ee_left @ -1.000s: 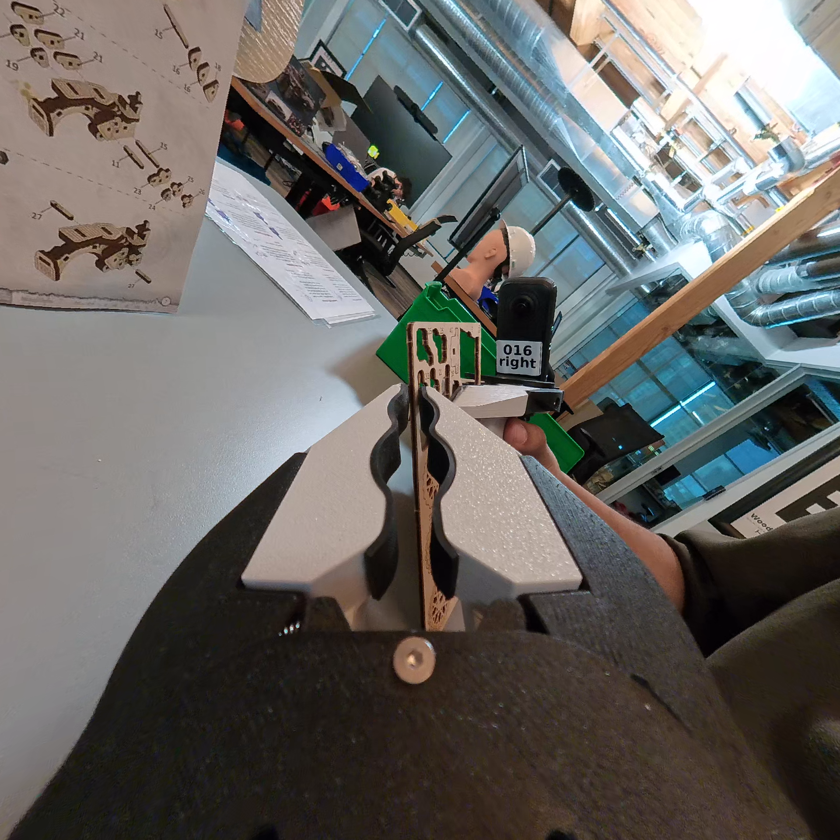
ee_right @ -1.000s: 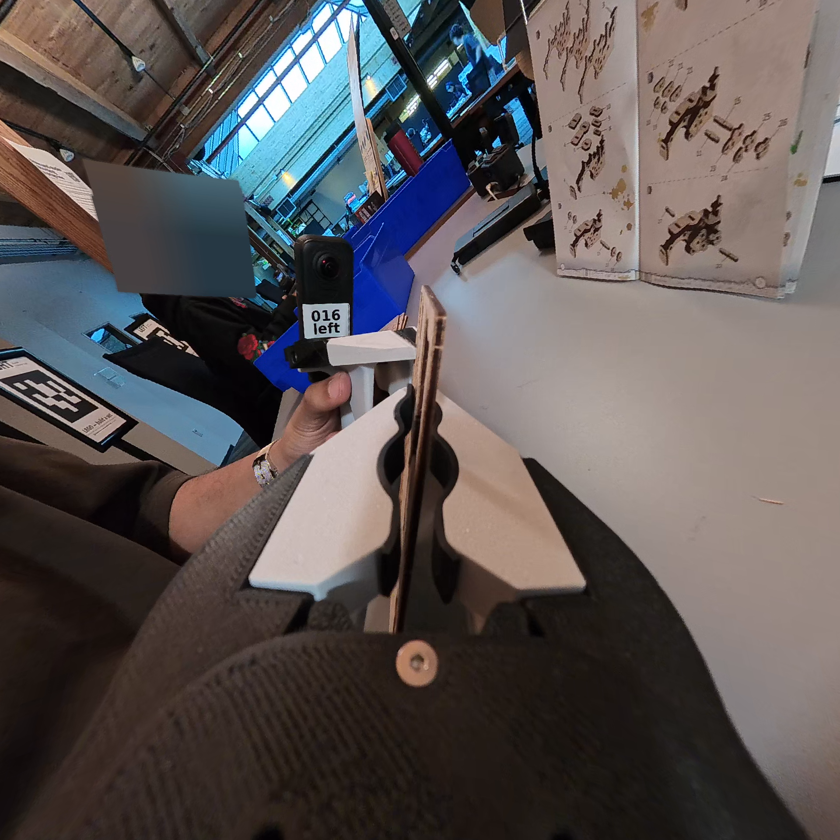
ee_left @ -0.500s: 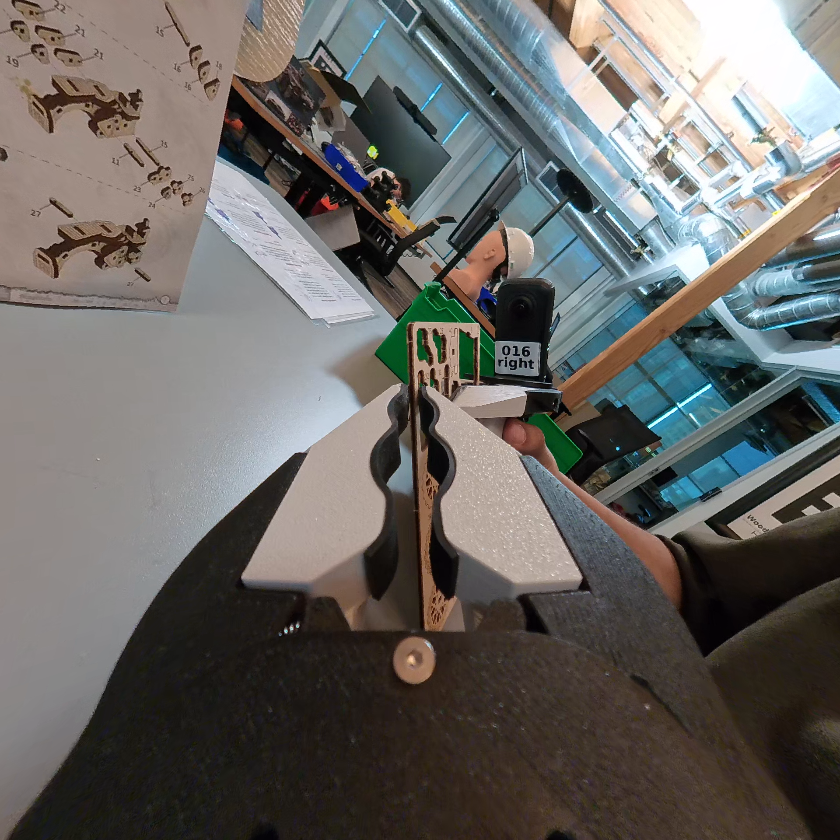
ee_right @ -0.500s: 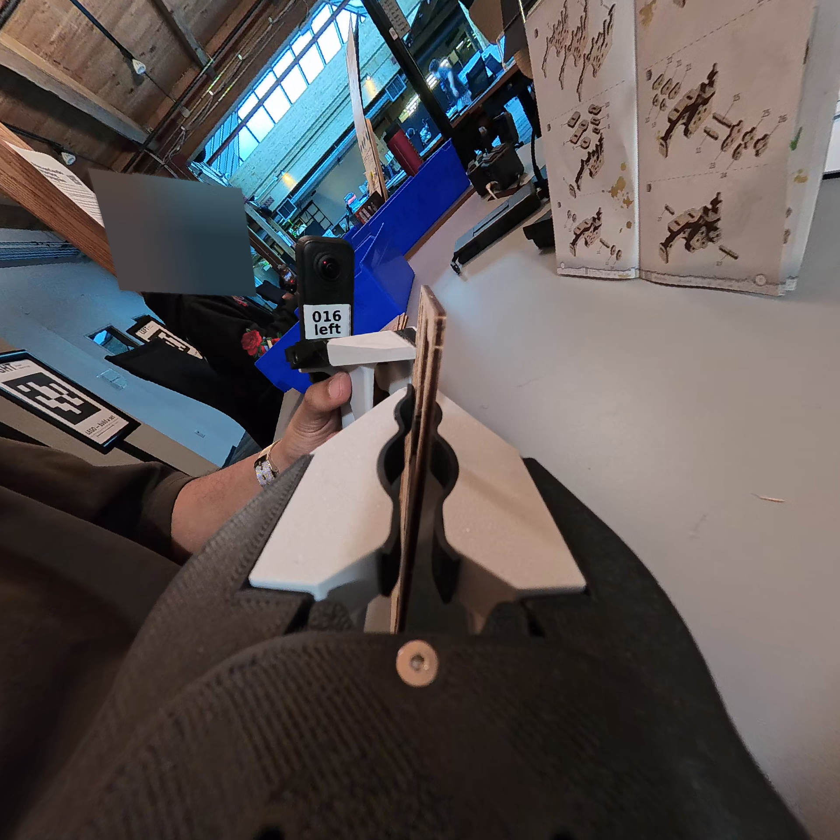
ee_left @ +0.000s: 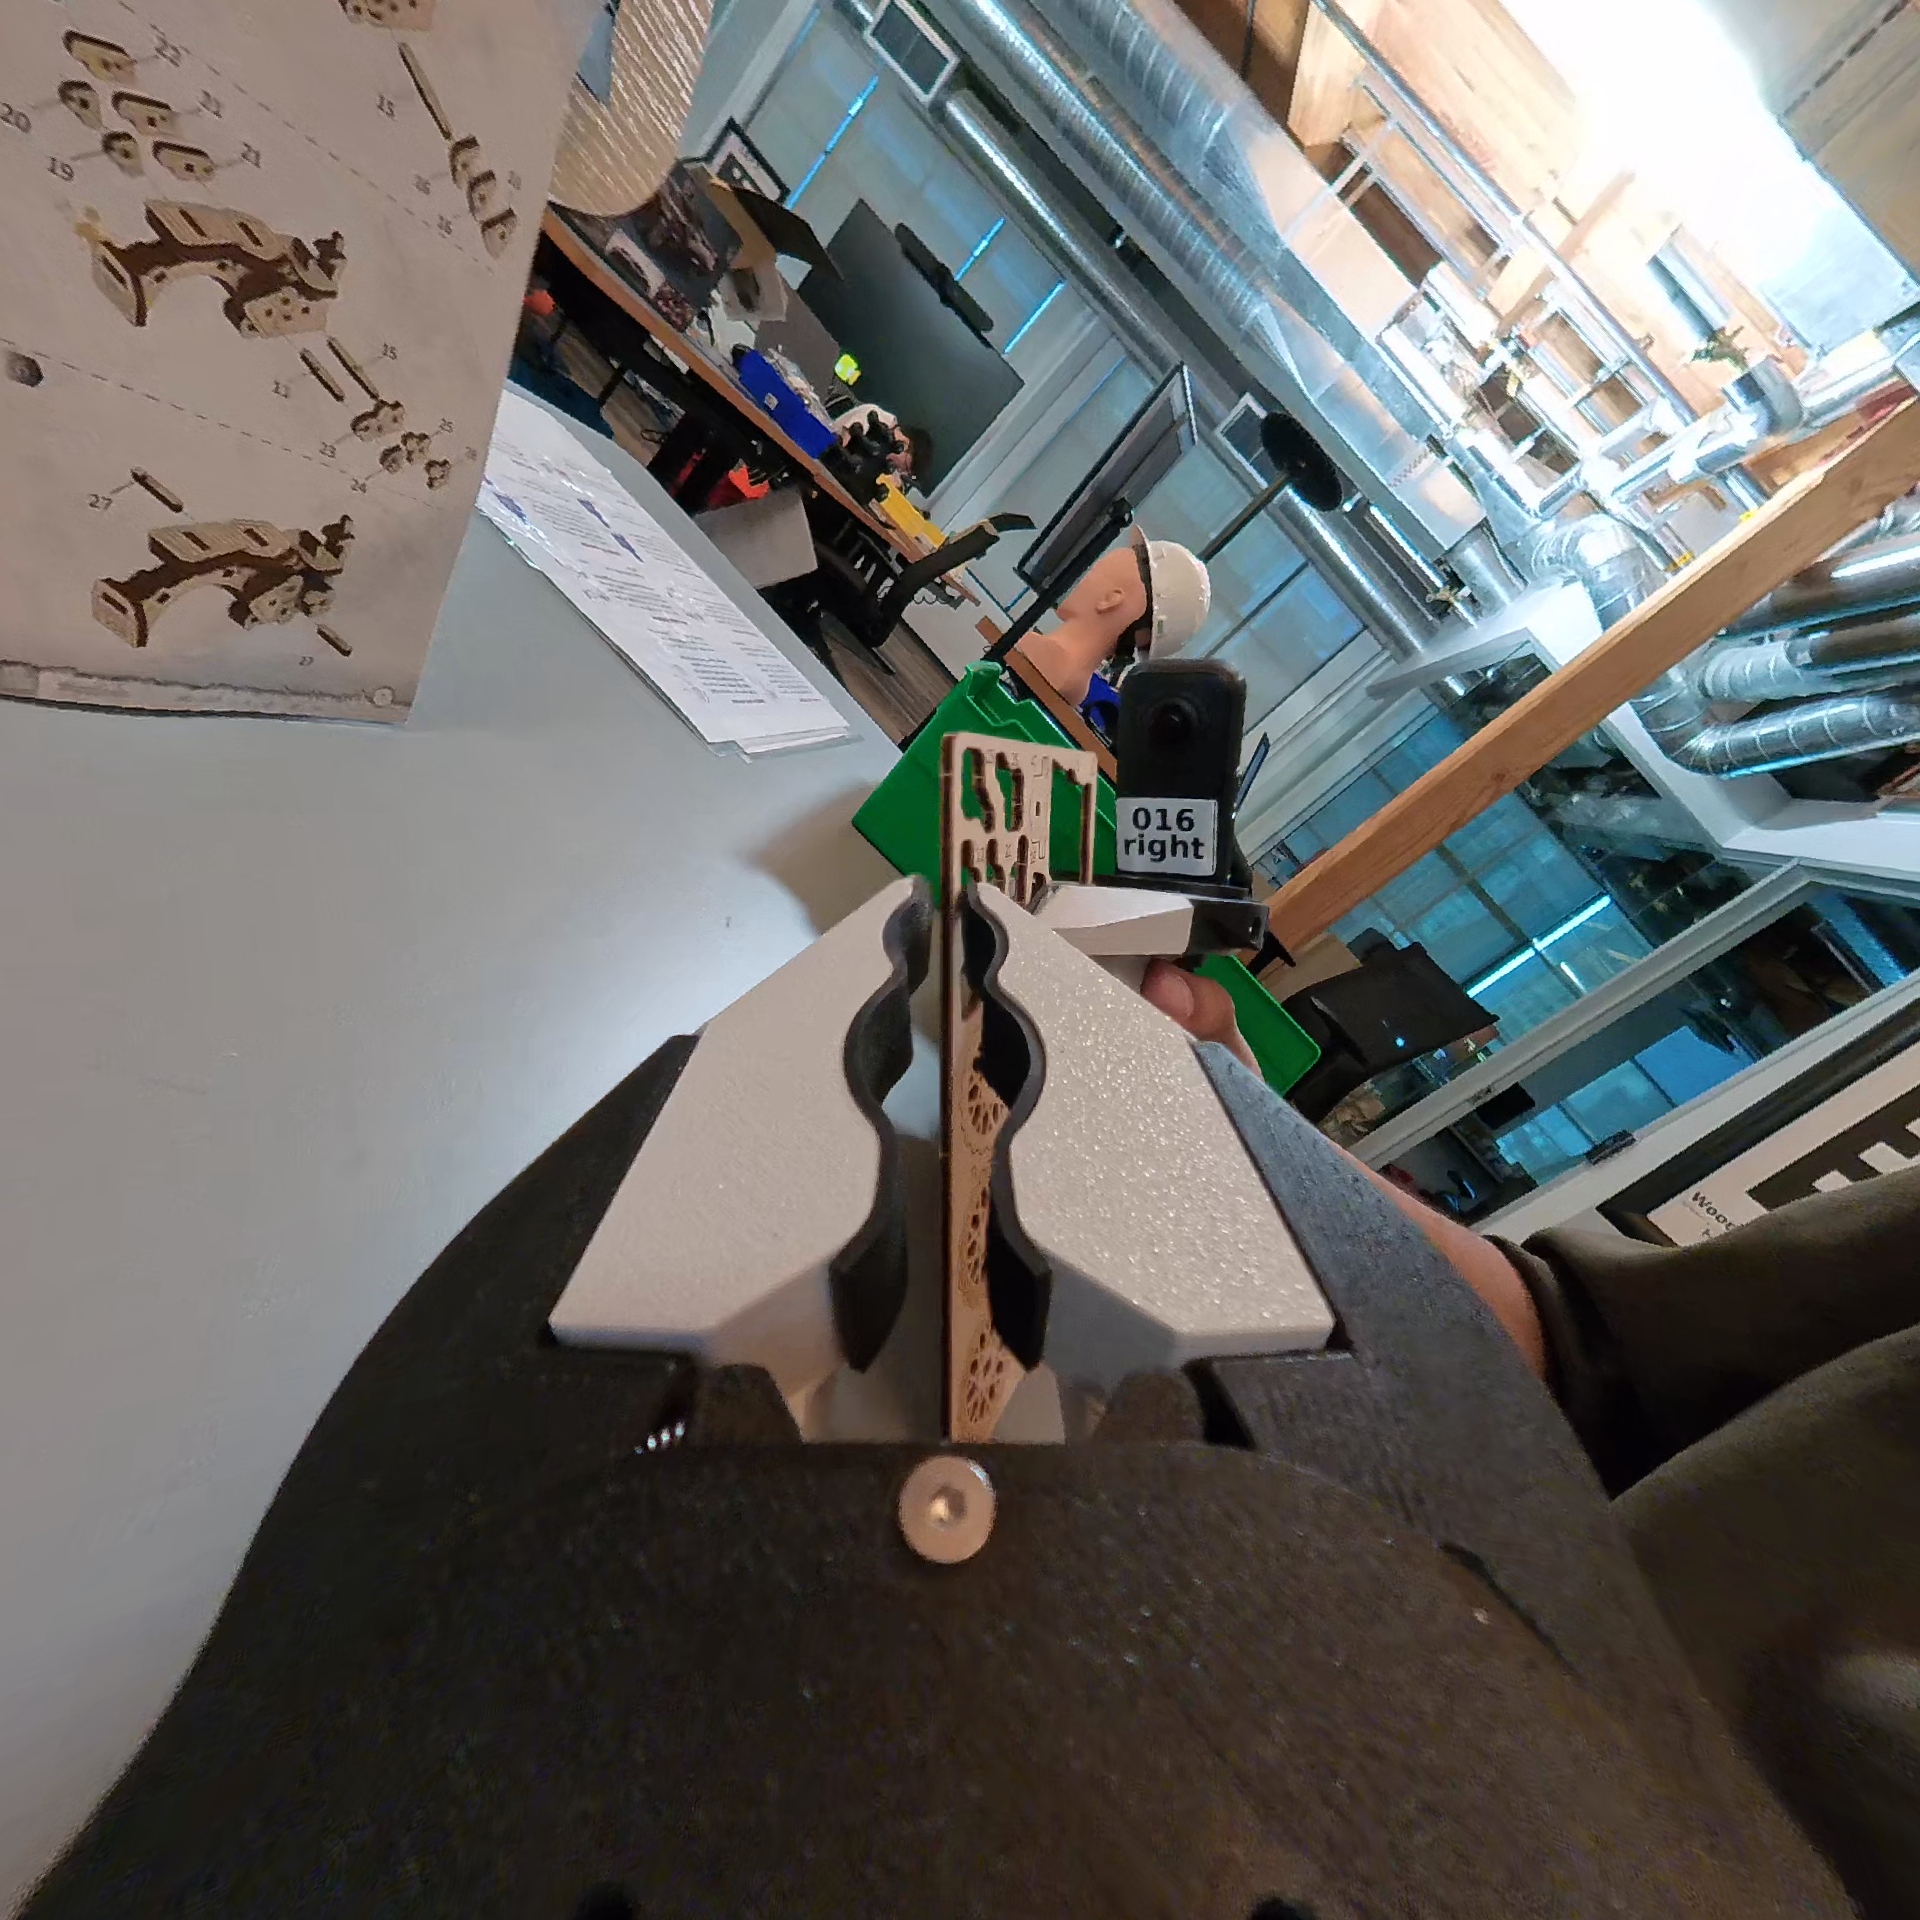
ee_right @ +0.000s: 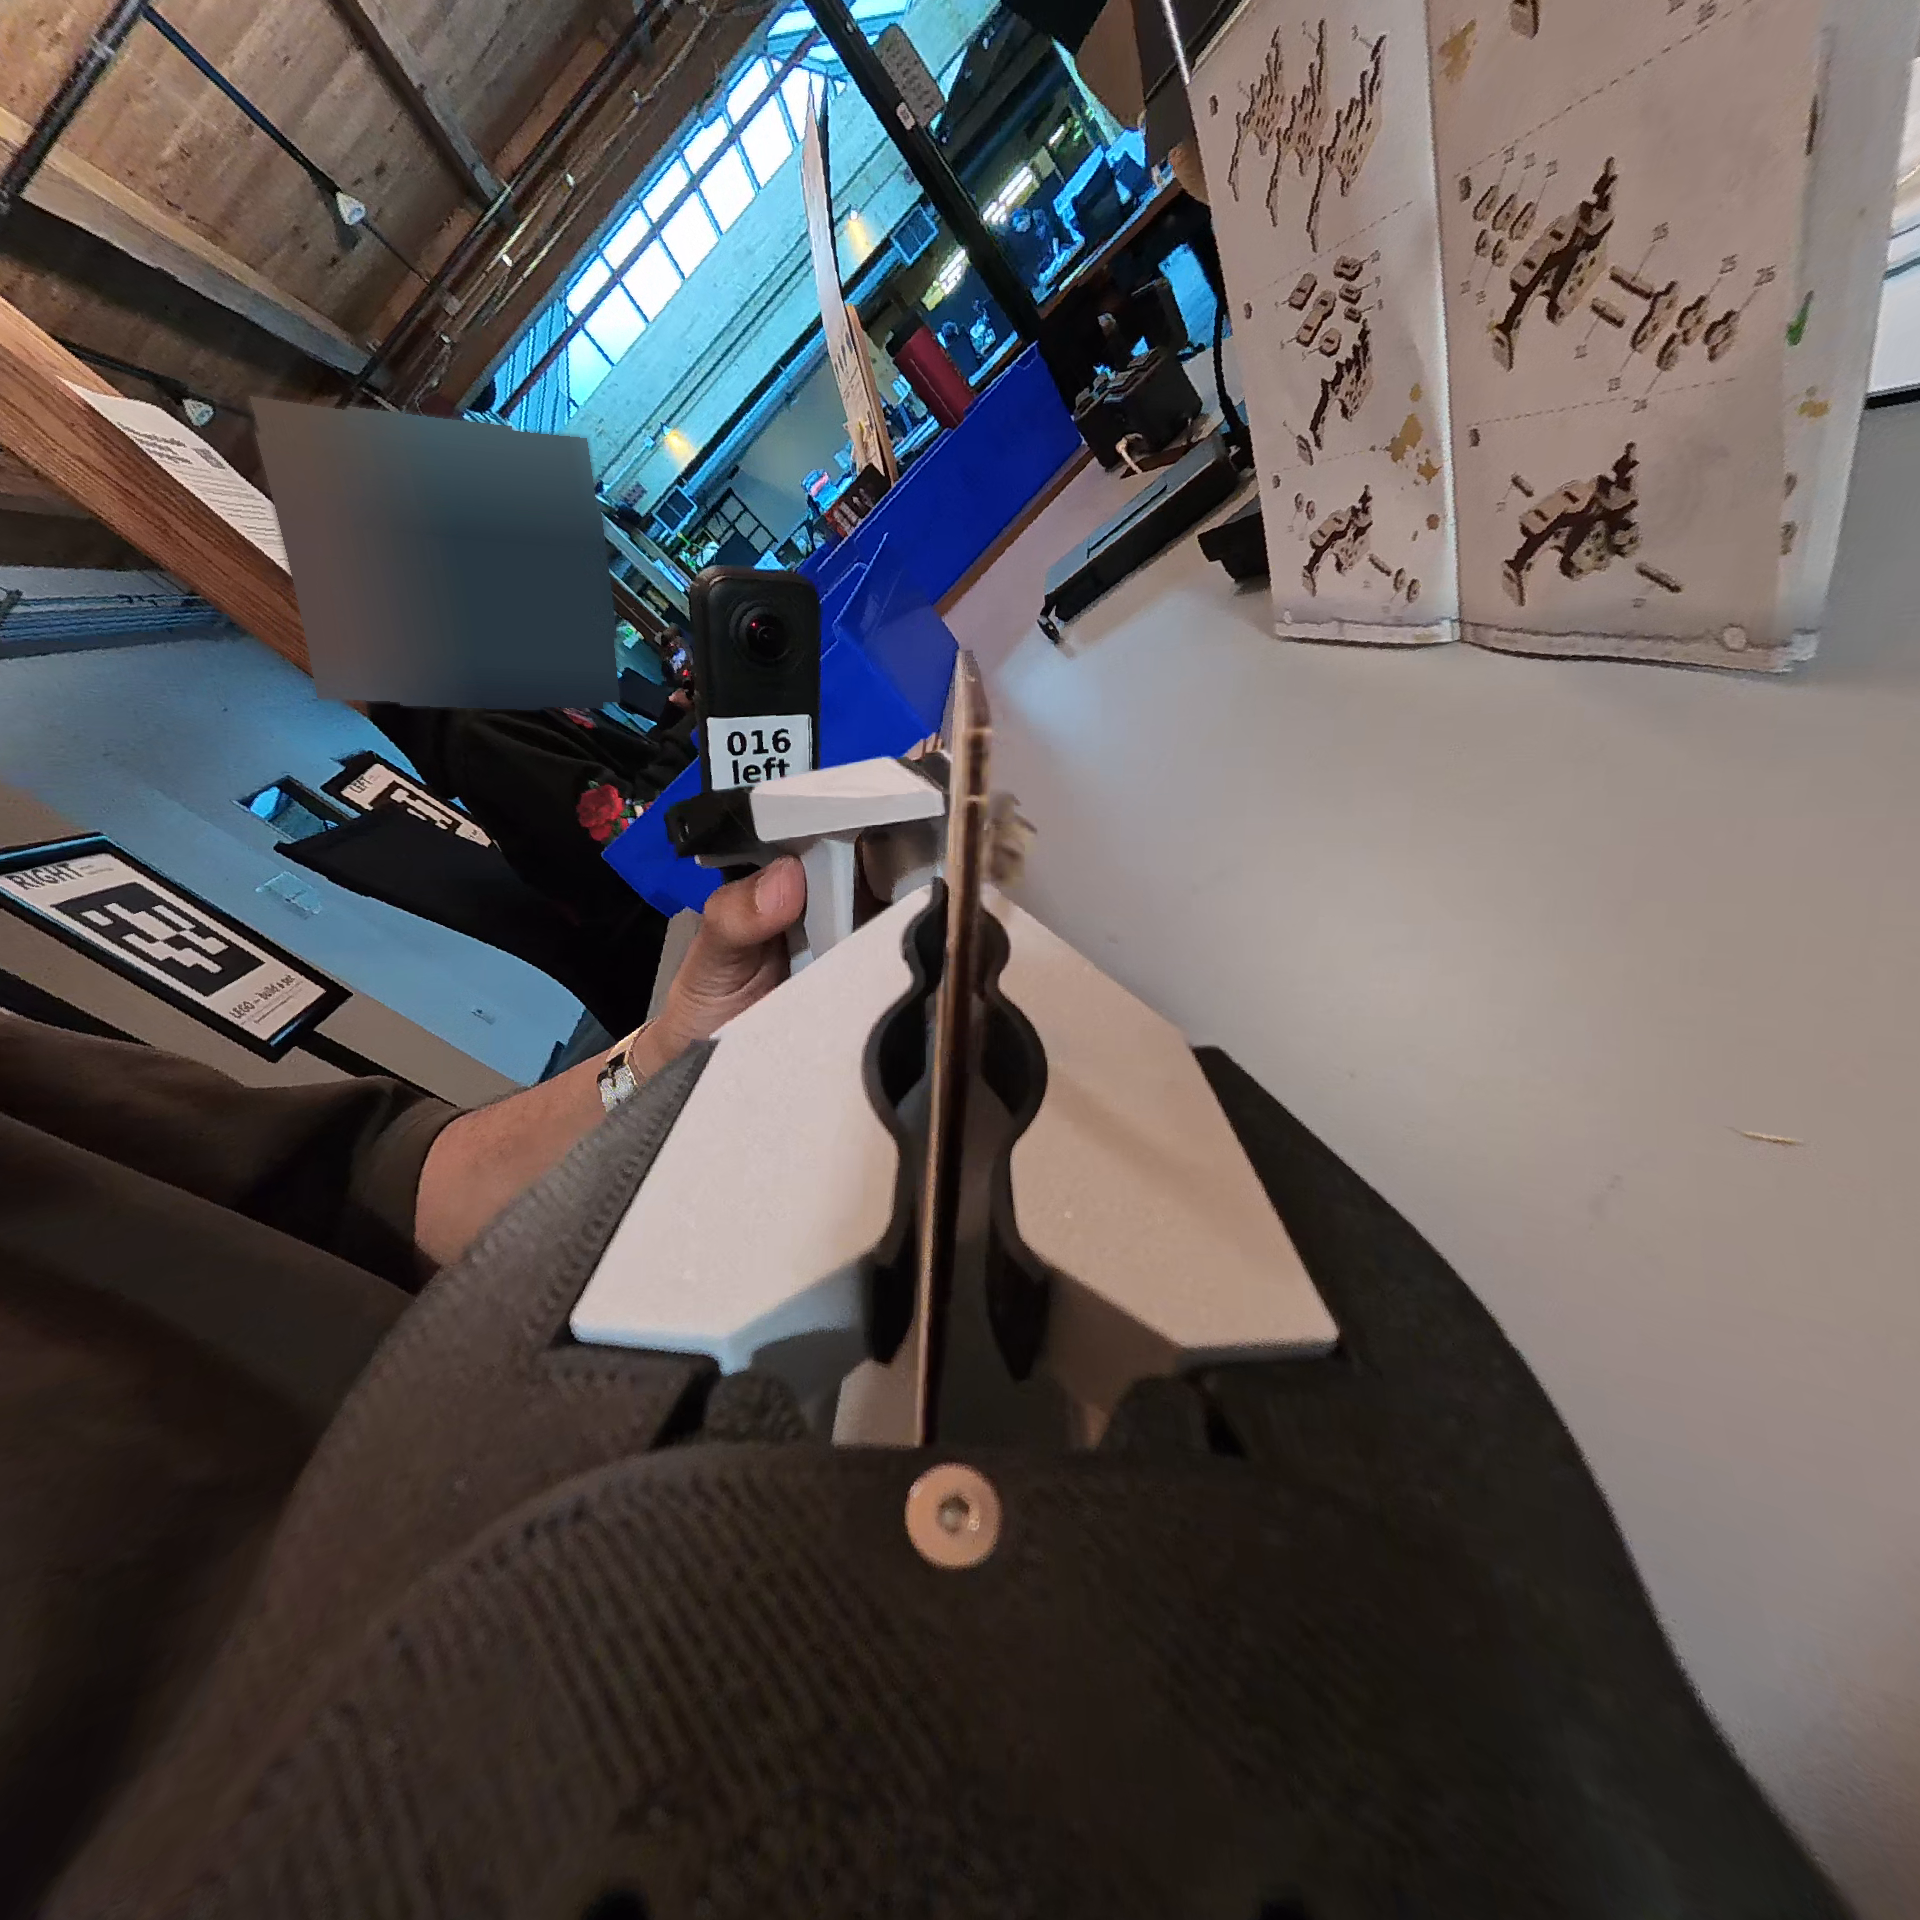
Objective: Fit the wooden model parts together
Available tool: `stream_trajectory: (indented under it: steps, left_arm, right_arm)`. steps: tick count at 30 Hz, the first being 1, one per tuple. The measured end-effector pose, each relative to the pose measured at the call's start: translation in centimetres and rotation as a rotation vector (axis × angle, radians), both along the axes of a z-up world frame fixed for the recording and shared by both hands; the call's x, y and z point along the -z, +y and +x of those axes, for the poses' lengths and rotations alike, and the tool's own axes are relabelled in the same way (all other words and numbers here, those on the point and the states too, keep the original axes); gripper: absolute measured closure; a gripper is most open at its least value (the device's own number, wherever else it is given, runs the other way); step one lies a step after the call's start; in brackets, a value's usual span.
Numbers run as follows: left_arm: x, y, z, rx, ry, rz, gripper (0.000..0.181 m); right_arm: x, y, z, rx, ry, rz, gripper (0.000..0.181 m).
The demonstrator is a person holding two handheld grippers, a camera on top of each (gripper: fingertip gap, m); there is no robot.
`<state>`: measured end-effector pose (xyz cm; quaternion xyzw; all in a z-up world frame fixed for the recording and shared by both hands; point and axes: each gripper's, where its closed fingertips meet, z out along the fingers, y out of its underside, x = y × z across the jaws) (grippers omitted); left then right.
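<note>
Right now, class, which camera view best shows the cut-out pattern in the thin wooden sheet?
The left wrist view: the wooden sheet turns part of its face to the camera, so the cut-outs show above the left gripper. The right wrist view shows it edge-on, a thin strip.

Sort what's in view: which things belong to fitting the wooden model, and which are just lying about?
Job:
left gripper and right gripper, both clamping the wooden sheet;
instruction sheet.

Lying about:
printed papers;
green bin;
blue bin.
</note>
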<state>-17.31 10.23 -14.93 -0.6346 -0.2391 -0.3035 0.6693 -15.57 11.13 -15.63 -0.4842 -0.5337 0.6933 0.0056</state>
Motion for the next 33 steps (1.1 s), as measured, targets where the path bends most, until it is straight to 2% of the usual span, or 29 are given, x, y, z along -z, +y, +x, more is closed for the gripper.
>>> stream_trajectory:
  steps: [5,6,8,11,17,19,22,24,26,27,30,33]
  left_arm:
    - [-0.2,-0.6,-1.3,-0.048,-0.039,0.018,0.17]
    - [-0.2,-0.8,-1.6,-0.056,-0.052,0.026,0.091]
    - [-0.3,-1.1,-2.1,-0.073,-0.073,0.035,0.1]
    - [0.0,-1.4,-2.7,-0.098,-0.079,0.019,0.171]
    - [0.5,-1.2,-2.7,-0.092,-0.074,-0.009,0.17]
    - [0.5,-1.0,-2.3,-0.074,-0.078,-0.004,0.169]
    - [0.2,-0.6,-1.4,-0.016,-0.081,0.008,0.159]
    - [0.0,-0.2,0.0,0.077,-0.11,0.021,0.147]
    - [0.4,0.3,1.2,0.143,-0.123,0.003,0.145]
    - [0.4,0.5,1.5,0.158,-0.121,0.004,0.147]
    - [-0.1,0.5,2.3,0.197,-0.117,0.027,0.178]
    - [-0.1,0.0,1.6,0.18,-0.117,0.023,0.181]
  right_arm:
    - [-0.5,0.7,-0.1,0.015,0.002,-0.053,0.181]
    - [-0.6,0.8,-0.1,0.017,0.002,-0.056,0.181]
    - [-0.7,1.1,-0.1,0.019,0.006,-0.054,0.181]
    - [-1.6,2.3,0.0,0.044,0.041,-0.066,0.181]
    - [-4.7,6.9,0.4,0.112,0.097,-0.34,0.181]
    - [-4.6,7.3,0.4,0.115,0.091,-0.346,0.181]
    - [-3.5,4.7,0.3,0.057,0.054,-0.239,0.181]
    - [-2.4,2.3,0.4,0.003,0.029,-0.165,0.181]
    - [-1.7,0.5,0.4,-0.033,0.014,-0.118,0.18]
    - [-1.5,0.0,0.4,-0.044,0.005,-0.114,0.18]
    - [-1.1,0.0,0.2,-0.038,-0.03,-0.141,0.179]
    - [-1.1,1.1,-0.2,-0.009,-0.048,-0.167,0.162]
